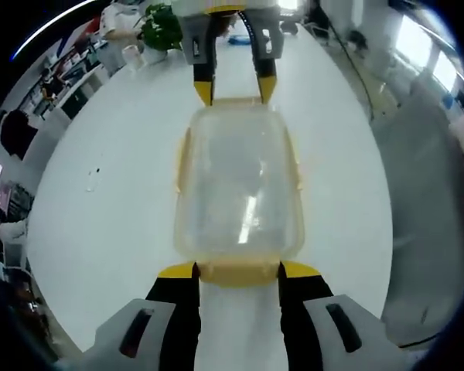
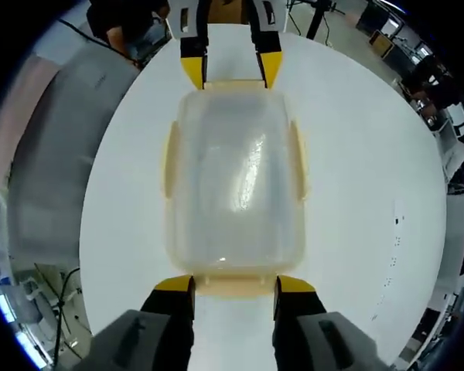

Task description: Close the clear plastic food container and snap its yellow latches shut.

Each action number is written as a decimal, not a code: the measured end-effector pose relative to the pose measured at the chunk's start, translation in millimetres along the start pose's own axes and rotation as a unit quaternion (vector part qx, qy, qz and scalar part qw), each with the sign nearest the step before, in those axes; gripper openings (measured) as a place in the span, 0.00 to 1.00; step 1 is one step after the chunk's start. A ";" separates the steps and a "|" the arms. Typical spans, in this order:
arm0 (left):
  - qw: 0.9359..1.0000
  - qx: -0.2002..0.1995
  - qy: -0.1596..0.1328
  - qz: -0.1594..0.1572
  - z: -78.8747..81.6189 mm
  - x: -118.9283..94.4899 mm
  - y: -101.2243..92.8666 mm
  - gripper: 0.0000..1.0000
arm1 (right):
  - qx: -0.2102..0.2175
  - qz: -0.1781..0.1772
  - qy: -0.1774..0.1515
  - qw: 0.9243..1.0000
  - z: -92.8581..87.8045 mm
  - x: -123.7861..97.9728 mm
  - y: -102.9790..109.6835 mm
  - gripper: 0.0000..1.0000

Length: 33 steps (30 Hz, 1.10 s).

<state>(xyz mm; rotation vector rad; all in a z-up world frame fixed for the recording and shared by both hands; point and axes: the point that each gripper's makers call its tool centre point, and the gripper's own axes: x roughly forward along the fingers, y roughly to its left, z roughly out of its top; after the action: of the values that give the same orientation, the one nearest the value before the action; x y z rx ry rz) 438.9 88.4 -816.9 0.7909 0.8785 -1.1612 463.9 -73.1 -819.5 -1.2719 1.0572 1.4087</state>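
1. The clear plastic food container point(image 1: 238, 185) sits on a white table point(image 1: 100, 201) in the left gripper view, lid on top. The left gripper point(image 1: 237, 270) comes up from the bottom. Its two yellow-tipped jaws stand wide apart, one on each side of the near yellow latch point(image 1: 237, 272). I cannot tell if they press on it.
2. The right gripper point(image 1: 237, 91) reaches in from the far side. Its jaws are apart too, with tips at the far end of the box. Its upper part is cut off by the picture edge.
3. A green plant point(image 1: 162, 29) stands far back. Things behind it are too blurry to name.
4. In the right gripper view the container point(image 2: 233, 182) lies in the middle of the table point(image 2: 356, 154). The right gripper point(image 2: 233, 284) has its jaws apart around the near latch point(image 2: 233, 284).
5. The left gripper point(image 2: 230, 71) is at the far end, jaws apart. The side latches point(image 2: 170, 158) are hard to make out.
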 end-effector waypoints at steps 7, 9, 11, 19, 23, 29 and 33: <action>1.000 -0.009 -0.002 0.001 8.0 5.5 -1.4 0.37 | -0.007 0.003 0.007 1.000 -10.2 0.4 -2.2 0.37; 1.000 -0.011 -0.002 0.000 9.3 7.1 -0.9 0.37 | -0.008 0.003 0.007 1.000 -12.1 0.4 -2.8 0.37; 1.000 -0.013 -0.003 0.000 10.6 7.8 -0.4 0.37 | -0.009 0.004 0.008 1.000 -13.8 1.2 -4.0 0.37; 1.000 -0.025 -0.006 -0.002 15.2 11.2 -0.8 0.37 | -0.017 0.013 0.016 1.000 -20.5 5.5 -7.2 0.37; 1.000 -0.027 -0.006 -0.005 16.5 11.8 -0.4 0.37 | -0.016 0.015 0.015 1.000 -22.2 7.1 -7.3 0.37; 0.999 -0.035 -0.007 -0.011 17.1 14.9 -0.5 0.37 | -0.019 0.014 0.017 1.000 -24.2 8.8 -8.5 0.37; 0.999 -0.034 -0.004 -0.012 15.2 17.1 -0.4 0.37 | -0.013 0.017 0.011 1.000 -24.0 9.6 -6.4 0.37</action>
<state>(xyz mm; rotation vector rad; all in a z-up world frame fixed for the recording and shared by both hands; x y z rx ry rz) 443.8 67.8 -825.3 0.7213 0.9173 -1.1489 474.6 -94.4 -831.3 -1.2962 1.0830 1.4426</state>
